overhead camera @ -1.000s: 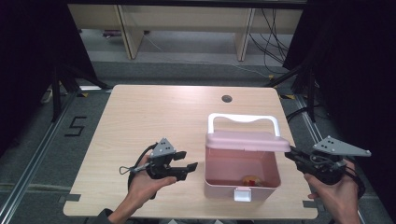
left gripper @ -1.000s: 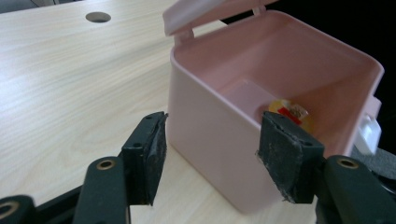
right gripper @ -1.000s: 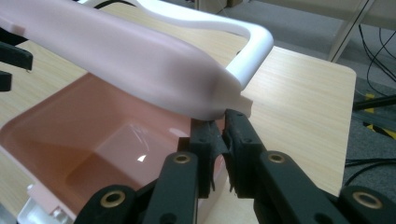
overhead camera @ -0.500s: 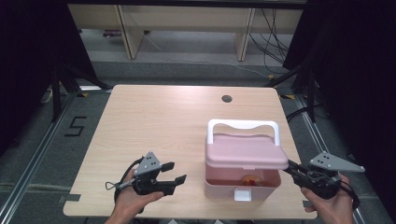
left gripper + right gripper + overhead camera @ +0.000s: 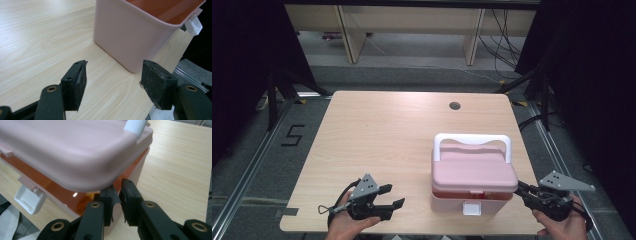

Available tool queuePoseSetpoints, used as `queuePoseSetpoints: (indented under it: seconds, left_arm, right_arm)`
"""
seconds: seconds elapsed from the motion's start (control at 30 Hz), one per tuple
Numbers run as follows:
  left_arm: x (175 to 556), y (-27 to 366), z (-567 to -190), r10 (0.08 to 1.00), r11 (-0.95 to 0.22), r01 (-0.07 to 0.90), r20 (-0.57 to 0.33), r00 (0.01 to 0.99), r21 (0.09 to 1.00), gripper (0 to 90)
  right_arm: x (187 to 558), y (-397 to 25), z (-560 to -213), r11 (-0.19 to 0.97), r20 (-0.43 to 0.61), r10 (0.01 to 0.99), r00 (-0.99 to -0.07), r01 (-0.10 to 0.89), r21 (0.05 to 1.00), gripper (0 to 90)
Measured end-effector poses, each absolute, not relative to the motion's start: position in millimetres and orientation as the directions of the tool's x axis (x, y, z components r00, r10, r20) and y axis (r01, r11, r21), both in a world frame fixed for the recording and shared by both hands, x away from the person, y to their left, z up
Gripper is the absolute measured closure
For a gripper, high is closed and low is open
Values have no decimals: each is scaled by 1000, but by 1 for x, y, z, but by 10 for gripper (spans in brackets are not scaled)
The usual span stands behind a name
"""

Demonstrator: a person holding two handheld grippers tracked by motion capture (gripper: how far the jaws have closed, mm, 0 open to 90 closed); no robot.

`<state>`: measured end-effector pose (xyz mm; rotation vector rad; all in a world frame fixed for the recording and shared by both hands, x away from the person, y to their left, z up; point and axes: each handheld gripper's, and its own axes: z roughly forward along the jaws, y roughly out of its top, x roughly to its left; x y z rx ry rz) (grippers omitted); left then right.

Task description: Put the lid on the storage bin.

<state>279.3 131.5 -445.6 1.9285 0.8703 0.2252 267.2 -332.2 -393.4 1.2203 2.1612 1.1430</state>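
Right gripper (image 5: 116, 195): jaws nearly pinched together at the pink box (image 5: 472, 195) rim, under the lid (image 5: 474, 171) corner; can't tell if they bite the wall. Left gripper (image 5: 387, 201): jaws spread wide, nothing between, just left of box. Box sits at table (image 5: 387, 135) front-right, white latch (image 5: 471, 208) toward the person.

Light wooden table (image 5: 377, 145): round dark cable hole (image 5: 455, 105) near far edge. Grey floor beyond table, black cables (image 5: 507, 35), pale shelf legs (image 5: 473, 37).

"5" on floor (image 5: 293, 135), table's left
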Motion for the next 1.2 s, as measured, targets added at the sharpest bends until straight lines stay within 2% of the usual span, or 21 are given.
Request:
queuePoseSetpoints:
  seconds: [0.43,0.53,0.67,0.73,0.77,0.87,0.9,1.03,1.07,1.1,1.17,1.2]
  left_arm:
    - [275,137,-453,665,-271,491,-208,717,828,363]
    - [274,139,-455,662,-273,492,-210,720,827,363]
    - [273,141,-457,669,-266,497,-212,712,826,358]
    - [273,143,-458,670,-269,495,-209,713,826,348]
    - [273,144,-459,668,-267,494,-211,714,828,339]
    - [272,148,-461,672,-268,484,-198,713,833,301]
    - [271,149,-461,675,-263,487,-201,709,833,293]
    - [269,152,-463,679,-257,477,-194,708,840,284]
    - [268,153,-464,678,-260,476,-192,710,840,279]
    - [268,154,-465,673,-264,472,-190,715,841,272]
    - [266,155,-466,674,-261,471,-190,714,843,263]
    - [265,156,-466,673,-264,464,-183,716,845,259]
  right_arm:
    - [261,-343,-402,248,86,852,-516,544,801,793]
    - [260,-343,-402,272,49,857,-513,532,802,790]
    - [261,-344,-402,260,59,858,-510,531,807,762]
    - [260,-343,-403,216,102,871,-481,561,799,720]
    - [262,-346,-404,233,76,870,-487,543,807,691]
    - [262,-349,-407,188,116,888,-446,581,792,557]
    - [264,-352,-410,193,102,887,-450,563,804,528]
    - [262,-354,-419,169,126,897,-424,591,789,453]
    - [263,-356,-421,201,90,896,-436,578,791,418]
    - [262,-355,-423,188,105,902,-420,598,779,384]
    - [263,-356,-427,185,102,906,-412,600,779,355]
    - [264,-357,-429,214,67,904,-423,582,784,340]
